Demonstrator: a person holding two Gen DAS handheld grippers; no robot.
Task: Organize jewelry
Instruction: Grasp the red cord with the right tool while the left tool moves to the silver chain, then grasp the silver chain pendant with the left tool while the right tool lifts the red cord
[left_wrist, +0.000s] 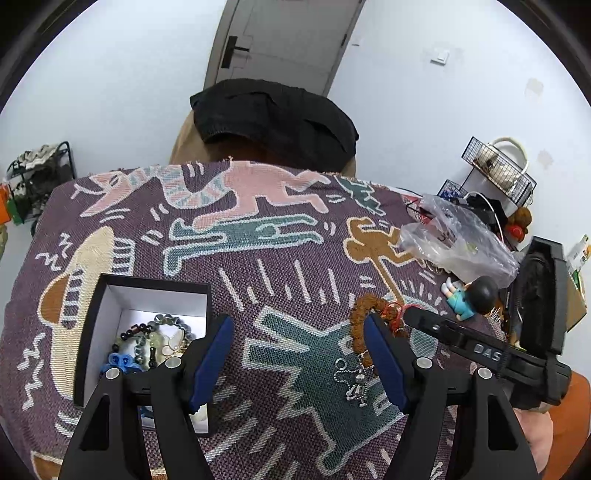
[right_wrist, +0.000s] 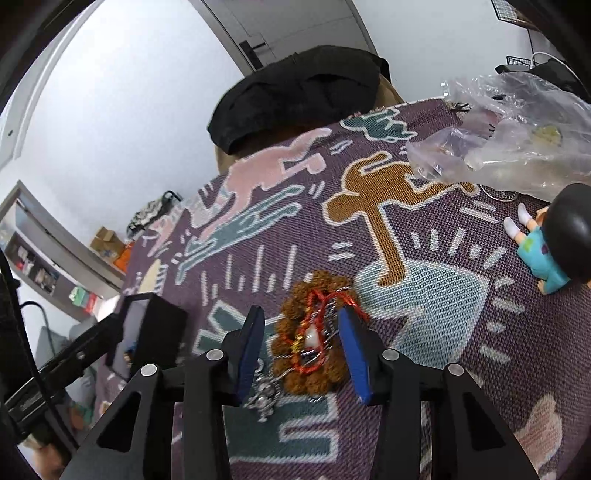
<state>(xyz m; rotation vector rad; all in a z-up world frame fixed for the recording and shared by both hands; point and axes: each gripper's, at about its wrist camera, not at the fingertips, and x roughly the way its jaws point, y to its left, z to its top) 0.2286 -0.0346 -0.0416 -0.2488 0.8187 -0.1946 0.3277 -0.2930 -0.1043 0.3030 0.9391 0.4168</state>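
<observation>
We straddle brown bead bracelet (right_wrist: 308, 334) with right gripper (right_wrist: 301, 350), jaws spread, not yet pinching; left gripper (left_wrist: 299, 363) spread, empty. Next: pinch bracelet, carry to black box (left_wrist: 147, 291).

Left gripper (left_wrist: 297, 360) angled downward, jaws spread wide and empty, right gripper (right_wrist: 301, 354) angled downward, jaws partly open, gripping nothing

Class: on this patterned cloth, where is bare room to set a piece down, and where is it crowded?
Free: the woven purple cloth between the black jewellery box and the brown bead bracelet, and its far half. Crowded: the right edge, with the clear plastic bag and the blue-shirted figurine.
</observation>
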